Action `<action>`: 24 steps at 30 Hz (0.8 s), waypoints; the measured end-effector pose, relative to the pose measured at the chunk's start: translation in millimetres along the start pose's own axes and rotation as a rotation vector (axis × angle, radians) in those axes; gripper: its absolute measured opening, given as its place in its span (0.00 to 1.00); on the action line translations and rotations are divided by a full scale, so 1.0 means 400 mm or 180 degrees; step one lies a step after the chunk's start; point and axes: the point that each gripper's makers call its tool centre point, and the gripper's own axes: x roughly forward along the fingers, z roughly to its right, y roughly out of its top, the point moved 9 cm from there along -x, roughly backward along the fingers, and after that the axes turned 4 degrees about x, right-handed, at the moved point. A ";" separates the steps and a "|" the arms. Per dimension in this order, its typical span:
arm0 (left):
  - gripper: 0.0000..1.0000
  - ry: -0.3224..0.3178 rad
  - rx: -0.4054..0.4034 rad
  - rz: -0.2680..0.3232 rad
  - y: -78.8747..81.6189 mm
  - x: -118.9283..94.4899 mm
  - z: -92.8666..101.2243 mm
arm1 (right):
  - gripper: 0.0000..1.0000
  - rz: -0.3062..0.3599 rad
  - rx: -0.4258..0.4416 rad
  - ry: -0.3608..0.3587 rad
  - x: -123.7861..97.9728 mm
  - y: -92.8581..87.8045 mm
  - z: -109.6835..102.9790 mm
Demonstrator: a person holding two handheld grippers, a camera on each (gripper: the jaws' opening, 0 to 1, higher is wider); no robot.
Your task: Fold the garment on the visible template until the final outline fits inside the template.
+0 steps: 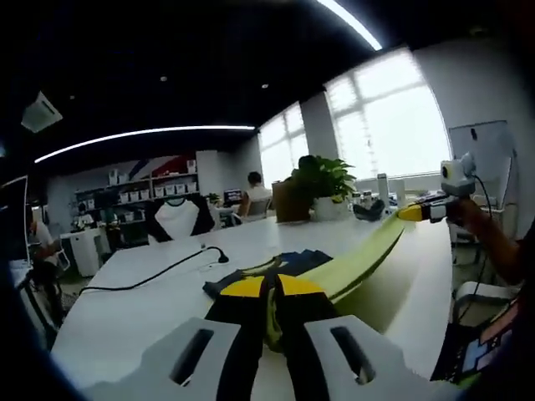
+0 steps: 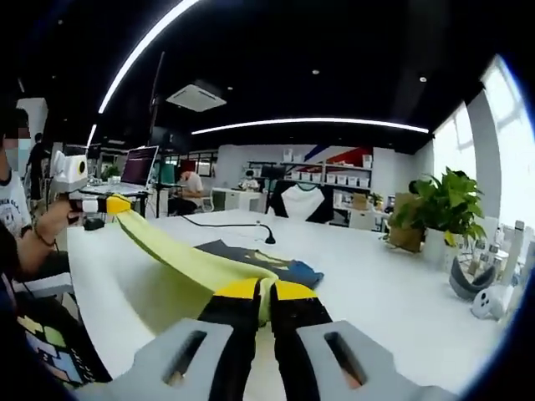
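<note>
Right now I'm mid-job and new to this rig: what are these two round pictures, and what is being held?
No robot arm here: a person holds a two-jaw gripper in each hand, and each gripper carries a fisheye camera looking along its own jaws.

In the left gripper view, the left gripper is shut on an edge of a yellow-green garment. The right gripper shows far right, pinching the cloth's other end.

The right gripper view is the mirror case: its own jaws rise at the bottom, and the left gripper is at far left.

The cloth is stretched in the air between them, above a white table. On the table lie a dark blue garment and a black cable. A potted plant stands further back.
</note>
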 end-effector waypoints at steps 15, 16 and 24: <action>0.04 -0.0060 0.0289 0.0068 0.060 0.083 -0.044 | 0.01 0.0282 0.0349 0.0288 0.066 0.062 0.098; 0.04 -0.0067 0.0334 0.0057 0.061 0.088 -0.048 | 0.01 0.0287 0.0349 0.0293 0.071 0.065 0.101; 0.04 0.0046 0.0715 -0.0064 0.073 0.134 -0.094 | 0.01 0.0256 0.0062 0.0282 0.131 0.096 0.113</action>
